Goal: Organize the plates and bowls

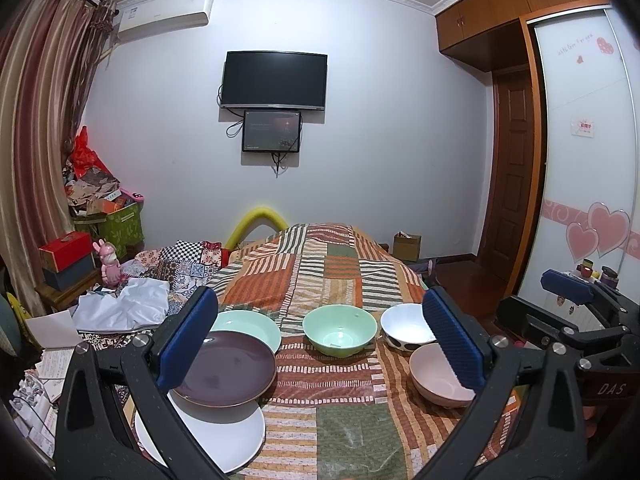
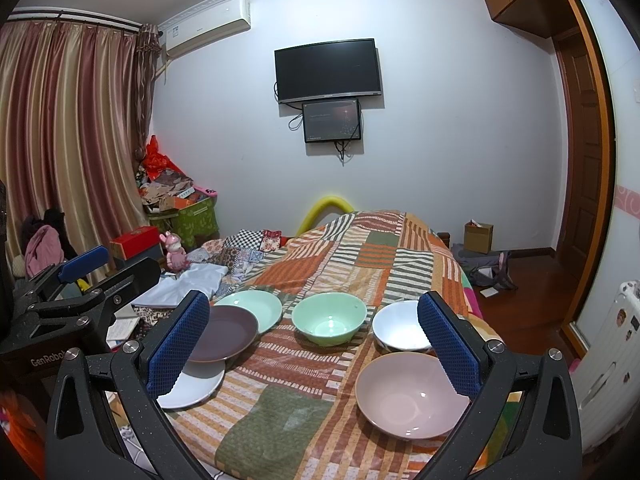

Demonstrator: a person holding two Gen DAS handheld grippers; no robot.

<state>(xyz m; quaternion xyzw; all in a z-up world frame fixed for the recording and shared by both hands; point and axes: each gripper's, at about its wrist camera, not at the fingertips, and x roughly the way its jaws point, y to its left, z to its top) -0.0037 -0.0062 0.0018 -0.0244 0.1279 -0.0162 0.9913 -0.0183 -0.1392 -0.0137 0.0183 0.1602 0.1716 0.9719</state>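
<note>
Left wrist view showed the left gripper (image 1: 320, 344) with fingers spread wide and empty above the patchwork bedspread (image 1: 340, 424). The right gripper (image 2: 312, 344) was likewise spread and empty.

Nearest on the left lay the white plate (image 1: 224, 440), with the purple plate (image 1: 228, 372) overlapping its far edge and itself partly overlapping the green plate (image 1: 256, 326) behind it. Nearest on the right stood the pink bowl (image 2: 408, 396), with the white bowl (image 2: 400, 326) just behind it. The green bowl (image 2: 329, 318) stood in the middle, apart from both.

Judgement: sorting had barely started. The plates were loosely shingled, not squarely stacked, and no bowl was nested.

All six pieces sat upright, openings facing up. Being round, they had no long axis; the plate row ran front to back.
</note>
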